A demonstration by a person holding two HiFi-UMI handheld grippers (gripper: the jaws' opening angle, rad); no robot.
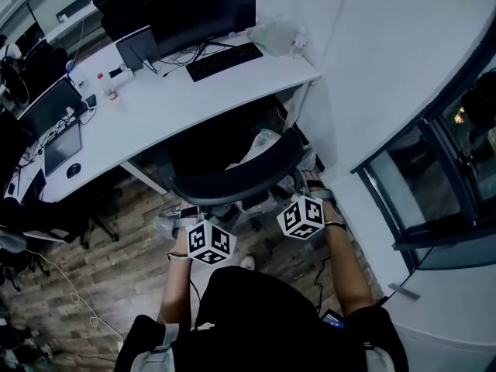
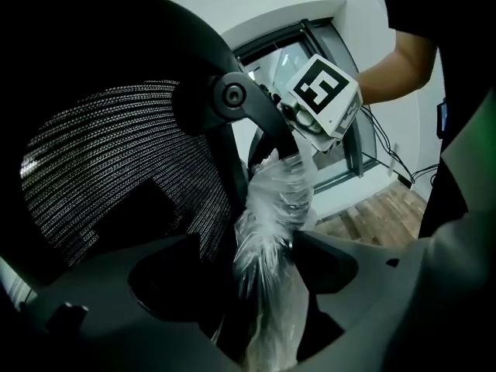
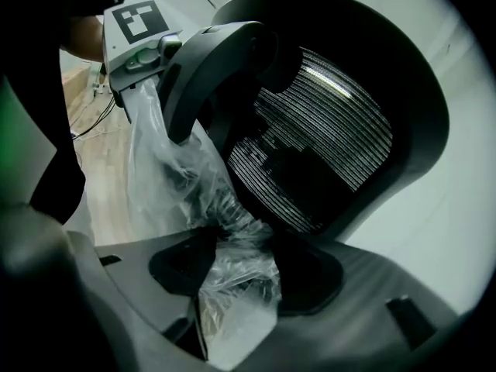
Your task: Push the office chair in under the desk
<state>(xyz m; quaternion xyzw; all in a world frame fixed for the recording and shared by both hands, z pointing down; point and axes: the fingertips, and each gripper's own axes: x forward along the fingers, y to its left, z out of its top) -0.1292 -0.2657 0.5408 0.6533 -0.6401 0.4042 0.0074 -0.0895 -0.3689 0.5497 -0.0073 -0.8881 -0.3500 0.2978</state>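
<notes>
The black office chair (image 1: 232, 178) stands with its seat partly under the white desk (image 1: 147, 107), its mesh back towards me. Clear plastic wrap (image 2: 271, 208) covers the chair's parts behind the back. My left gripper (image 2: 248, 263) is open and straddles a plastic-wrapped part low behind the mesh backrest (image 2: 116, 169). My right gripper (image 3: 244, 268) is open too, with the plastic wrap (image 3: 178, 177) bunched between its jaws below the backrest (image 3: 325, 146). In the head view both marker cubes, left (image 1: 211, 241) and right (image 1: 302, 217), sit close behind the chair.
On the desk are a monitor (image 1: 203, 10), a keyboard (image 1: 225, 60) and a laptop (image 1: 62, 149). A white wall (image 1: 372, 68) and a window frame (image 1: 434, 177) close off the right side. Cables (image 1: 70, 293) lie on the wood floor (image 1: 108, 270).
</notes>
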